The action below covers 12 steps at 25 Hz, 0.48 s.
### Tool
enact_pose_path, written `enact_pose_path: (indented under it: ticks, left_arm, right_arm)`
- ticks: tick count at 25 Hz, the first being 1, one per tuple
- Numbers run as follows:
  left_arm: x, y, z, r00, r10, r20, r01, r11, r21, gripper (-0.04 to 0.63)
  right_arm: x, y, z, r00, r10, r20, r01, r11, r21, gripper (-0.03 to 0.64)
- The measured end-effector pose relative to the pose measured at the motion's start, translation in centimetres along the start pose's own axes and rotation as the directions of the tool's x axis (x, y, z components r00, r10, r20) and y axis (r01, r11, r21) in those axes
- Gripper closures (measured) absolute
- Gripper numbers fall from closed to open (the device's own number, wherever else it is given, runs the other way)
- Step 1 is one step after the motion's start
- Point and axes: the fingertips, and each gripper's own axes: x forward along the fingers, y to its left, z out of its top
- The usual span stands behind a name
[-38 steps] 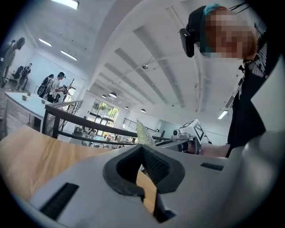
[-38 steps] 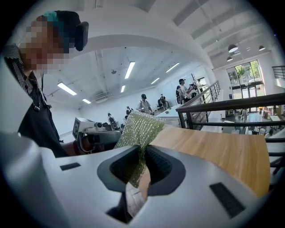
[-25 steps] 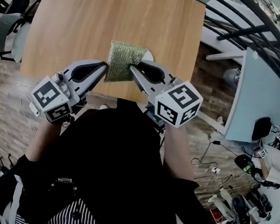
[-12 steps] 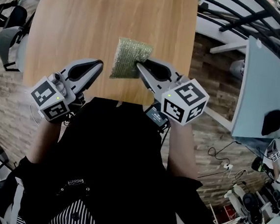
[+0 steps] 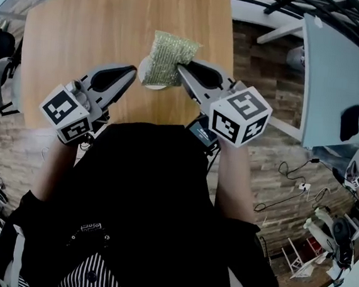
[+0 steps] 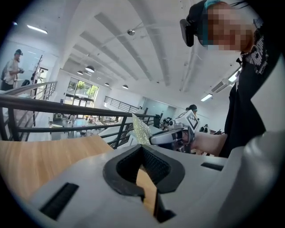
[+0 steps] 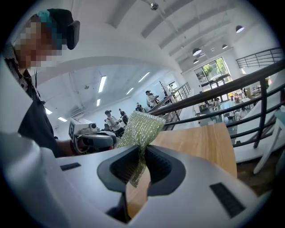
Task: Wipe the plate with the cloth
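Plate (image 5: 152, 85) is the small white one near the near edge of the wooden tabletop (image 5: 83, 29), and most of it is covered from above by the cloth (image 5: 167, 58), so only a sliver of rim shows at the left and bottom.

Left of the plate: the left tongs (image 5: 133, 72) point in at it, tips just beside the rim. In the left gripper view the two pads meet at the front with nothing pinched between them - you just see bare wood through the hole behind the tips. Their marker cube (image 5: 69, 113) sits back toward the person, well away from the plate.

Over the plate: the cloth is a green, sparkly, mesh-looking thing, bunched at its right edge and spread out wider at the far side. Can't tell from up here if it's actually touching the plate or hanging just over it.

Right of the plate: the right tongs (image 5: 181, 70) are clamped on the cloth's right edge - the right gripper view shows the fabric squeezed between the pads, a bit poking out below and the rest fanning out past the tips. Their marker cube (image 5: 241, 117) is off the tabletop's edge, further right.
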Motion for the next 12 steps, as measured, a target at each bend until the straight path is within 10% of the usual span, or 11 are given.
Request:
enact_pose_path:
  ticks: [12]
  left_arm:
    - [2.1,7.1,-10.7,0.976,-0.028,-0.218,0.007,0.995,-0.098,0.601]
  right_arm:
    - [7.1,-4.7,-7.7,0.977,-0.04,-0.208,0.055,0.996,0.069,0.574]
